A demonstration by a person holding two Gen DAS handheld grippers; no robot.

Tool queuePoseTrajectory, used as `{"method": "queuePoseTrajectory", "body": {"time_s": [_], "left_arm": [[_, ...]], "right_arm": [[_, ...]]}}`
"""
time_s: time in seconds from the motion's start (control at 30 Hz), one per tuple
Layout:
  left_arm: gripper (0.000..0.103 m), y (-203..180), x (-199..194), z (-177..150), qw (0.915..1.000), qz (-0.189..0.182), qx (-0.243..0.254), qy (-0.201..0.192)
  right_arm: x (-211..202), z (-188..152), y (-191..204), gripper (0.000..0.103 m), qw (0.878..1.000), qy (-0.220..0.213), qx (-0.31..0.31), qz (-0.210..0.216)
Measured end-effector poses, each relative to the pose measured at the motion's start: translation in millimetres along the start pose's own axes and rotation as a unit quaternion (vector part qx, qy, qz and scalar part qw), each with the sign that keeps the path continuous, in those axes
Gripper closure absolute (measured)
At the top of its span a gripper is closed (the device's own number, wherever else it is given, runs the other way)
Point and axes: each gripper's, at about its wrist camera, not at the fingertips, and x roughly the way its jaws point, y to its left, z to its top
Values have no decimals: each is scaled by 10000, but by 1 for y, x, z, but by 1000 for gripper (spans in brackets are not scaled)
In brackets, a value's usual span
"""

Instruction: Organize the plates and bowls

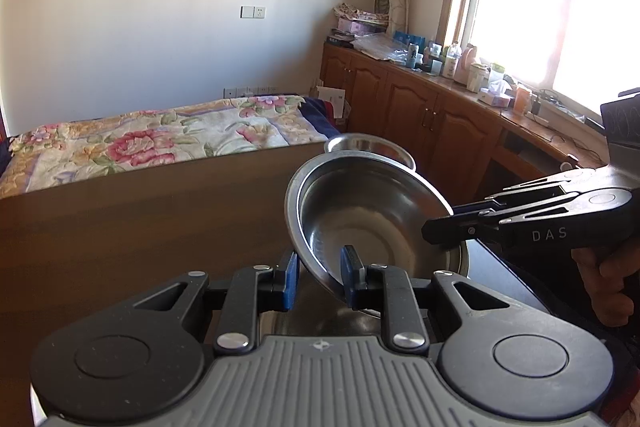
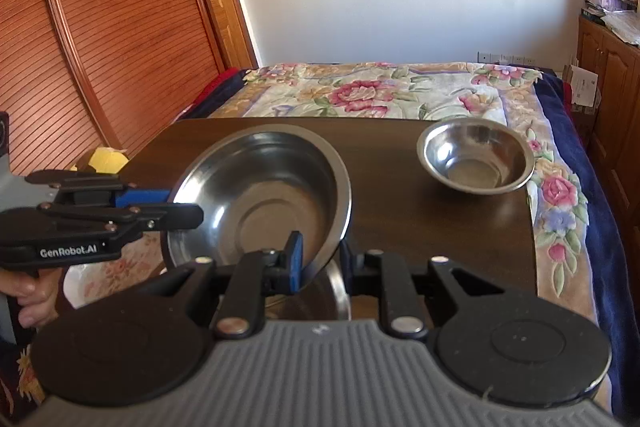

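Steel plate point(image 2: 264, 195): I hold it tilted in the air above the near part of the dark table point(image 2: 400, 187), carried by both tools at once.
Left gripper point(image 1: 320, 277): its blue pads pinch the near rim of the plate, one pad inside the dish and one behind it.
Right gripper point(image 2: 320, 261): likewise clamped on the rim, from the opposite side; in the left view it shows as the black tool point(image 1: 496, 223) reaching in from the right.
Small bowl point(image 2: 476, 157): it sits upright near the far right corner of the table, well apart from the plate.
Below the plate: a curved steel rim point(image 2: 340, 291) shows just under my right jaws; I cannot tell whether it is a second plate or a bowl.
Step in hand, as I judge it: bringing the plate down to a resting place, perhaps onto that steel piece.
Doing it well: I level the plate first, lower both hands together, and release only once it sits flat, since thin steel may slip.
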Motion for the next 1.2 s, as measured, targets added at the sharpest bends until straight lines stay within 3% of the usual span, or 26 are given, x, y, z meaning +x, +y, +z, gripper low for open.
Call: {"method": "queuePoseTrajectory", "body": {"time_s": [0.6, 1.2], "left_arm": [[78, -4, -7, -38, 9995, -42, 123, 289], [78, -9, -1, -47, 9987, 74, 384, 334]], "right_arm": [[-9, -37, 22, 81, 9999, 74, -87, 102], [0, -48, 39, 82, 9959, 108, -822, -370]]}}
